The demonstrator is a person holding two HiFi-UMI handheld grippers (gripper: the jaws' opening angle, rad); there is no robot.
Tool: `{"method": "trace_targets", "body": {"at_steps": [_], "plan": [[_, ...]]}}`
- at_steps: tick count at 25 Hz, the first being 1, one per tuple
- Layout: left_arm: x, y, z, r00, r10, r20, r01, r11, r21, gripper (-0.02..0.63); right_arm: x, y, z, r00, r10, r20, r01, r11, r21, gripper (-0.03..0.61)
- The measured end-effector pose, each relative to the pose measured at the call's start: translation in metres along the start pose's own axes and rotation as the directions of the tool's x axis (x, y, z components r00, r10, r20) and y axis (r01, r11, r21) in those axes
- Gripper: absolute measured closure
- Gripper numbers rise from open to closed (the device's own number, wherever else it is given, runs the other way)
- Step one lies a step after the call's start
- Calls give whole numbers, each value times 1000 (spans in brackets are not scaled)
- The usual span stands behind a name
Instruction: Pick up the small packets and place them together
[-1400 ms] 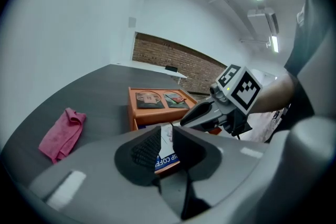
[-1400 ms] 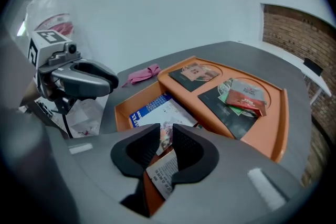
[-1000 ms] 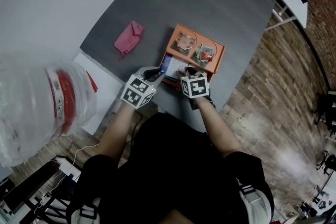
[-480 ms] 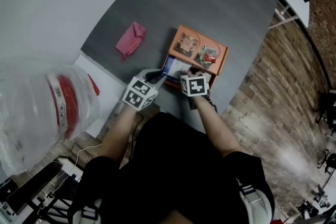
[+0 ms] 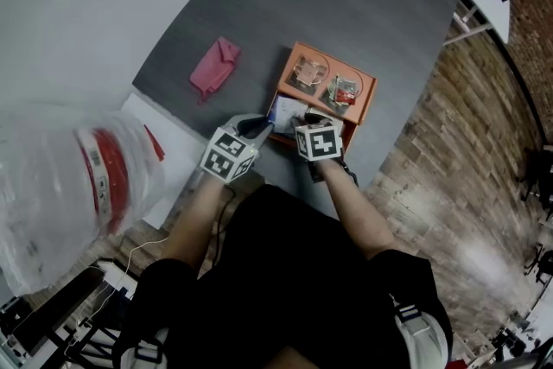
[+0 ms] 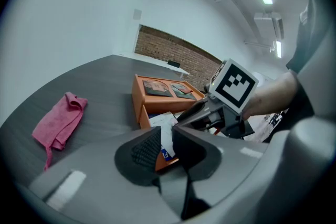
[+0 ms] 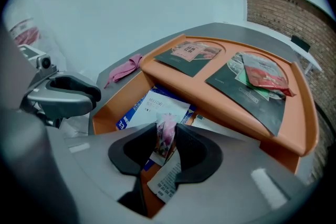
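Right gripper [image 7: 166, 126] jaws have just been closing and are now pinched on a pink small packet [image 7: 165, 135], lower centre of frame, over the open lower tray of the orange box [image 7: 294, 128]. Grasp judged made; lift pending. Left gripper [image 6: 166, 131] is kept narrowly parted, empty.

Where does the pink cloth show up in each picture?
Head view: cloth upper left of centre, left of the orange box.
Left gripper view: cloth far left, left of the box.
Right gripper view: cloth small, upper left, beyond the box.
Shared landmark: the orange box.
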State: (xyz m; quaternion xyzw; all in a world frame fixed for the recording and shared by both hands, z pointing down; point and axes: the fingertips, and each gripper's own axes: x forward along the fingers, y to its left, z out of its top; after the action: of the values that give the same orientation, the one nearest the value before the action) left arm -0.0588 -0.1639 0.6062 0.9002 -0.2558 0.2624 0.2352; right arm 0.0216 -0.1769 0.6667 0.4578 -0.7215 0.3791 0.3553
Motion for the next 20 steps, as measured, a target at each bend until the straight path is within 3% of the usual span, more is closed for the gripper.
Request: {"method": "trace_targets", "body": {"at_steps": [10, 20], "plan": [[-1, 3, 1, 1000, 7, 11, -7, 1000, -14, 552, -20, 15, 4, 994, 81, 70, -80, 997, -18, 517], [-7, 5, 20, 996, 23, 82, -21, 1000, -22, 557, -60, 19, 19, 982, 75, 171, -59, 993, -100, 520]]}}
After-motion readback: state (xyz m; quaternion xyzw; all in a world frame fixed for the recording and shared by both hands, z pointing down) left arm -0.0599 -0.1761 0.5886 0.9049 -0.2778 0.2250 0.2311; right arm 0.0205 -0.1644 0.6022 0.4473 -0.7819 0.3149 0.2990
